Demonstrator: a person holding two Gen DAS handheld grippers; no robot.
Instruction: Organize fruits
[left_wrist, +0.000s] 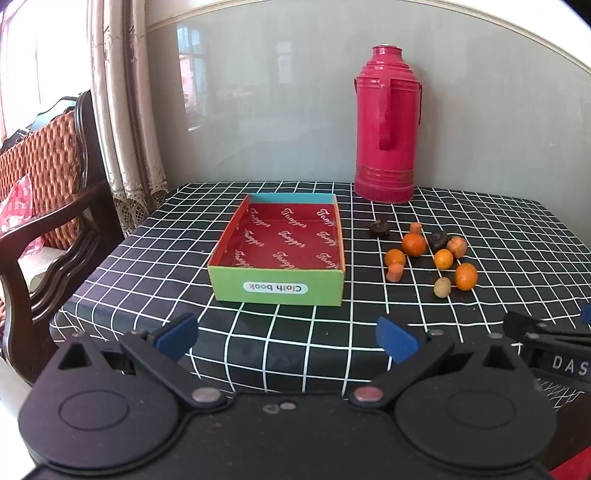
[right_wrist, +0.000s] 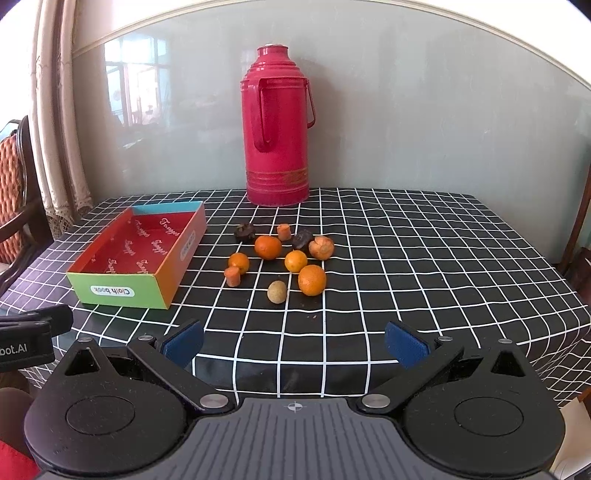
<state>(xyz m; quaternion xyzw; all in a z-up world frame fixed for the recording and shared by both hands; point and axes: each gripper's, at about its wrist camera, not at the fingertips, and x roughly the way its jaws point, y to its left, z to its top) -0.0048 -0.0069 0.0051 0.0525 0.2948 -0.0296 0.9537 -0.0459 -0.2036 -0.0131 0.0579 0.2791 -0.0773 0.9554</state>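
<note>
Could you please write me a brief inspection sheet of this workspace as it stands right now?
Surface: table under a black checked tablecloth.
Job's things: open box, nothing seen inside; loose fruits and small pieces scattered to its right.
Clutter: red thermos upright at the back.
Grippers: left gripper and right gripper both open, holding nothing, at the near edge.
Cables: nothing seen.
Surroundings: wall panel, curtain, wooden chair at left.

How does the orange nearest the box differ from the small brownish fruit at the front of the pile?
The orange is bright orange; the brownish fruit is dull tan. The orange is larger. The orange touches a carrot piece; the brownish fruit sits alone. Both are round and lie on the tablecloth.
</note>
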